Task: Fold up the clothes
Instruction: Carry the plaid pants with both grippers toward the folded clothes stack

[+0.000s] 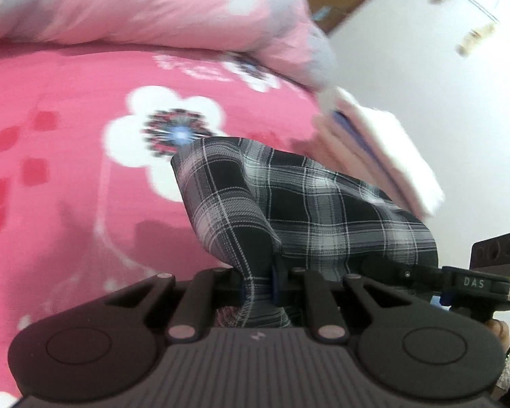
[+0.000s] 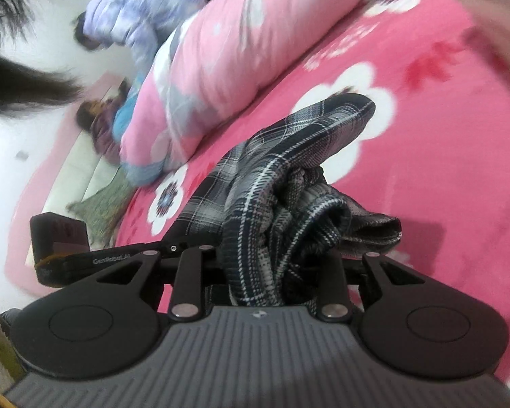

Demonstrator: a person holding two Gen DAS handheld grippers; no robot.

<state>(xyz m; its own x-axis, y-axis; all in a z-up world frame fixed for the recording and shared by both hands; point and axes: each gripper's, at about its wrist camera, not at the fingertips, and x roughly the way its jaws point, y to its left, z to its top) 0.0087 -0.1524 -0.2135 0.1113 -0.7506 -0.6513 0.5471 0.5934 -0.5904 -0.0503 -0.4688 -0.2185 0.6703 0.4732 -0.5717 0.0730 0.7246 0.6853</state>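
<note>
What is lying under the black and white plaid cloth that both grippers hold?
Under the black and white plaid cloth lies the pink bed sheet with white flowers. The part of the sheet directly below the cloth is covered, so anything there cannot be seen.

Pink floral bedsheet (image 1: 68, 176), rolled pink quilt (image 2: 227, 54), white wall (image 1: 442, 78)
</note>
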